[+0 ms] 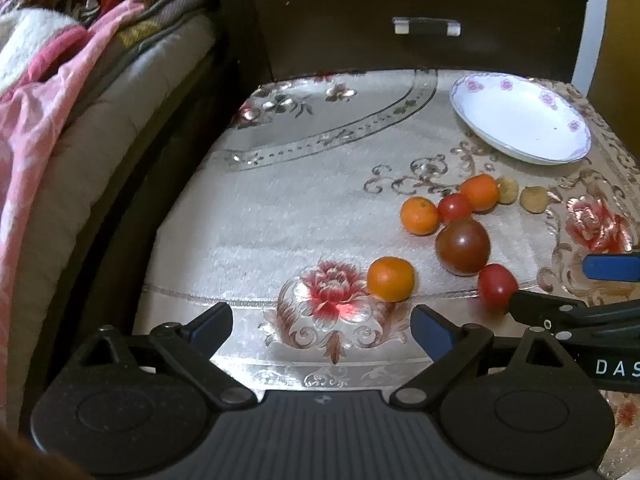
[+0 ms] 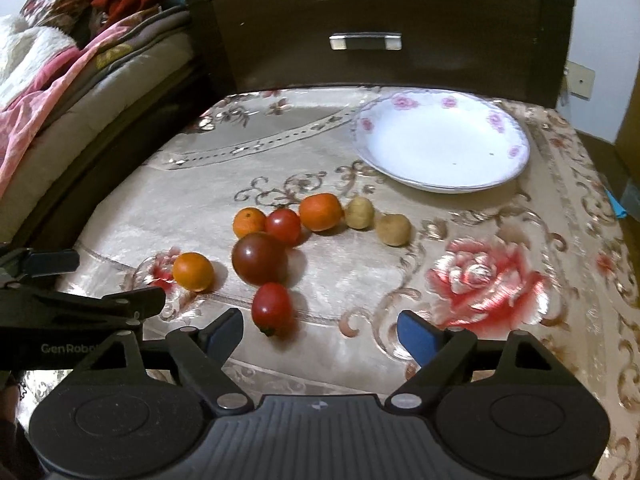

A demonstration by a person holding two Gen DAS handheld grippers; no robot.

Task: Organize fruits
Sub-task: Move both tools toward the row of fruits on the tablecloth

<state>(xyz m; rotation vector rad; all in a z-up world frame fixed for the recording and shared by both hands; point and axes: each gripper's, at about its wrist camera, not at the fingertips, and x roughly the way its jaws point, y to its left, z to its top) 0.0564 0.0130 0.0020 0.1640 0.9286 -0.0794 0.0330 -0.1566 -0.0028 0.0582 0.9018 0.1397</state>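
Several fruits lie on the floral tablecloth: a dark tomato (image 2: pixel 259 258), small red tomatoes (image 2: pixel 272 309) (image 2: pixel 283 226), small oranges (image 2: pixel 193 271) (image 2: pixel 321 211) (image 2: pixel 249 222) and two tan round fruits (image 2: pixel 359 212) (image 2: pixel 394 230). A white flowered plate (image 2: pixel 442 146) stands empty behind them. My right gripper (image 2: pixel 320 334) is open, the nearest red tomato just ahead of its left finger. My left gripper (image 1: pixel 322 330) is open and empty, with an orange (image 1: pixel 391 279) just ahead to its right. The plate (image 1: pixel 520 118) shows far right in the left wrist view.
A dark wooden nightstand with a drawer handle (image 2: pixel 365 41) stands behind the table. A bed with pink blankets (image 1: pixel 48 100) runs along the left. The left gripper's fingers (image 2: pixel 52 262) reach in at the left of the right wrist view.
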